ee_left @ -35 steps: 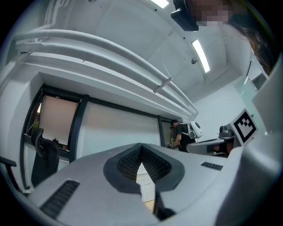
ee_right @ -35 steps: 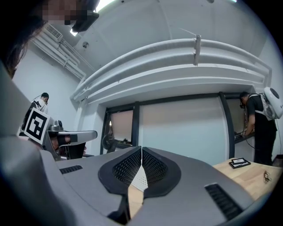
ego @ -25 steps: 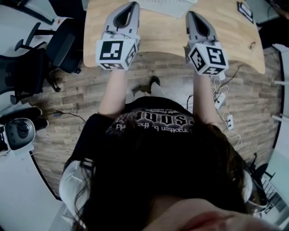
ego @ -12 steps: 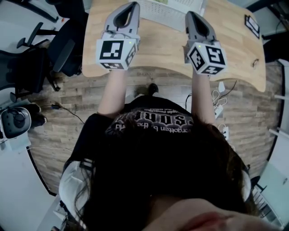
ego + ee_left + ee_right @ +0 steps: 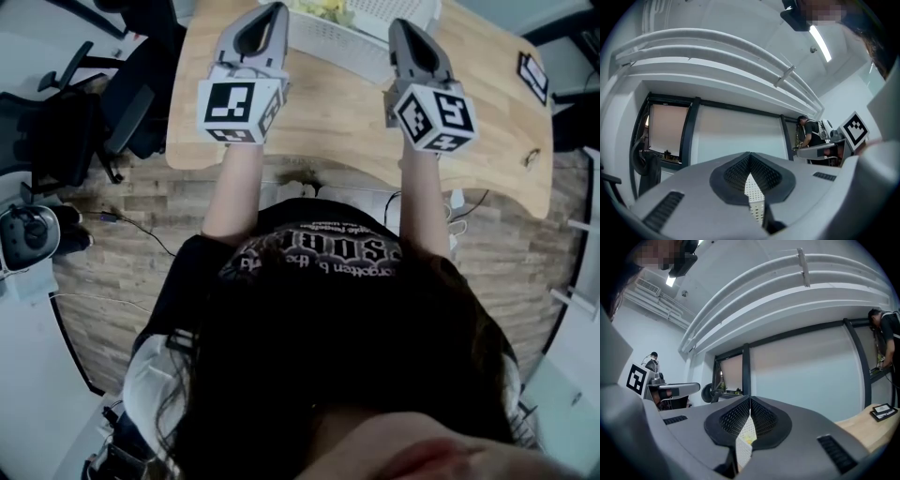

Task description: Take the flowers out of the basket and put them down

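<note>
At the far side of the counter (image 5: pixel 337 108), yellow flowers (image 5: pixel 323 9) sit in the white basket (image 5: pixel 361 52). They are probably light, soft and easily crushed, so best pinched by the stems. The left hand-held gripper (image 5: pixel 274 9) and right hand-held gripper (image 5: pixel 401 25) are both closed and empty.

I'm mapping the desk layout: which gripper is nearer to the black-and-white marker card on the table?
Right. The right gripper hangs left of the marker card; the left gripper is further left, beyond it.
</note>
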